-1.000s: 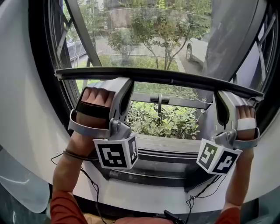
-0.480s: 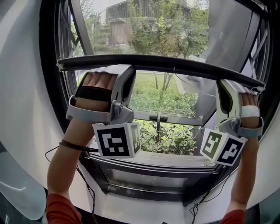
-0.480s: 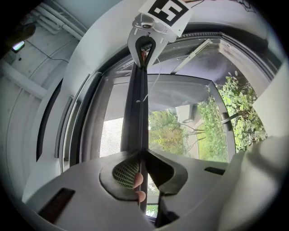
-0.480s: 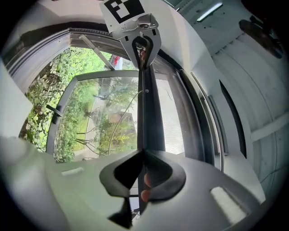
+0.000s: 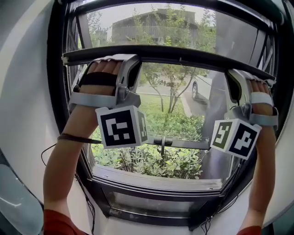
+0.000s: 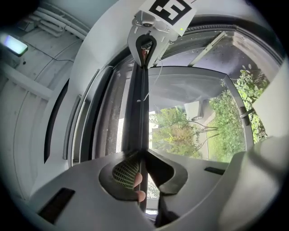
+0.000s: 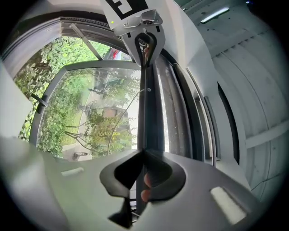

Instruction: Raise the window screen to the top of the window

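Observation:
The window screen's dark bottom bar (image 5: 183,54) runs across the upper part of the window, a short way under the top frame (image 5: 183,6). My left gripper (image 5: 125,60) is shut on the bar near its left end. My right gripper (image 5: 235,76) clamps it near the right end, its jaws still closing on it. In the left gripper view the bar (image 6: 137,113) leaves my left gripper's jaws (image 6: 141,155) and reaches the right gripper (image 6: 146,45). In the right gripper view the bar (image 7: 146,113) runs from my right gripper (image 7: 143,153) to the left gripper (image 7: 145,43).
Black side tracks (image 5: 69,92) flank the opening, and the sill (image 5: 156,181) lies below. A casement handle (image 5: 163,142) sits at mid-height outside the screen. Bushes and a parked car (image 5: 200,89) are beyond. White wall surrounds the window, and cables hang below the left forearm.
Both grippers have risen together with the screen bar, which now sits much nearer the top frame. More uncovered window shows beneath the bar.

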A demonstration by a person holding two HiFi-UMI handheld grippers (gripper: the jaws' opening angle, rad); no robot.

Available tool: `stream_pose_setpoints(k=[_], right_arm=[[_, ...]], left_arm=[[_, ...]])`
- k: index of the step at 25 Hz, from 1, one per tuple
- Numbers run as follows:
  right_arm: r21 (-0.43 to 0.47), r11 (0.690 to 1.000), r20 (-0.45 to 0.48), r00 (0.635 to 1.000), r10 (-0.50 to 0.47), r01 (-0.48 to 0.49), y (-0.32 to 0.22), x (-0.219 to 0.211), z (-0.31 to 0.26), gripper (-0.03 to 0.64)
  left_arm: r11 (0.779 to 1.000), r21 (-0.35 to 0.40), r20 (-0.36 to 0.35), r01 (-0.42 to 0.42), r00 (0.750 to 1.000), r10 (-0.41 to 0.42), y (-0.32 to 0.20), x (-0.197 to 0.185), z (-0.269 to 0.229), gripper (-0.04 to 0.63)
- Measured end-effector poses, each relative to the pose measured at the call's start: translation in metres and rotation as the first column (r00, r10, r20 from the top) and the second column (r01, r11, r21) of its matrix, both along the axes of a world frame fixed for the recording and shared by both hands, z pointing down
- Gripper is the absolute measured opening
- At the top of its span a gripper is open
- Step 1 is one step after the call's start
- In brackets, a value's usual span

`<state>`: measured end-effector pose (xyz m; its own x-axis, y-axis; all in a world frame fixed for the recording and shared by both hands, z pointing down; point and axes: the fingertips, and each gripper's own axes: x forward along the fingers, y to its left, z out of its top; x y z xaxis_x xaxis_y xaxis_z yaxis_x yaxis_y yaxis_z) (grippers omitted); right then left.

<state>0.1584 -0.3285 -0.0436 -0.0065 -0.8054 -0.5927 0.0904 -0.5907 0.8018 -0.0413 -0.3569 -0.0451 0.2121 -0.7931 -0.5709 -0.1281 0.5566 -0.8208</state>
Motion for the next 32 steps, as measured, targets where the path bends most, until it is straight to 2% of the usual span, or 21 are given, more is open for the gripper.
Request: stream_pose_setpoints(k=[6,12,18,24,27,29,32], right_arm=[[0.043,0.999,-0.003,1.000,0.009,-0.009,0.001,0.000,-0.058,0.031],[0.126,0.992,-0.028,0.999,0.019,-0.015,0.002,0.001,-0.078,0.032],[0.176,0.981,-0.100,0.990,0.099,-0.080,0.001,0.002,-0.118,0.038],[0.196,0.978,-0.063,0.994,0.084,-0.070,0.001,-0.001,-0.147,0.038],[0.219,0.973,-0.053,0.995,0.081,-0.067,0.000,-0.002,-0.166,0.038],[0.238,0.969,-0.044,0.995,0.084,-0.072,0.000,-0.002,-0.180,0.038],[0.253,0.964,-0.037,0.995,0.096,-0.084,-0.001,-0.002,-0.195,0.041]], left_arm=[[0.999,0.032,0.002,0.040,0.999,-0.040,-0.002,-0.002,-0.054,0.051],[0.996,0.070,0.001,0.063,0.998,-0.063,-0.002,0.000,-0.071,0.052],[0.996,0.081,-0.037,0.043,0.999,-0.040,-0.001,0.003,-0.112,0.052],[0.989,0.146,-0.042,0.037,0.999,-0.031,0.000,0.004,-0.141,0.052],[0.970,0.233,-0.051,0.067,0.997,-0.056,0.004,0.000,-0.164,0.057],[0.962,0.261,-0.070,0.085,0.995,-0.069,0.004,-0.003,-0.179,0.034],[0.961,0.257,-0.098,0.101,0.992,-0.078,0.003,-0.003,-0.196,0.034]])
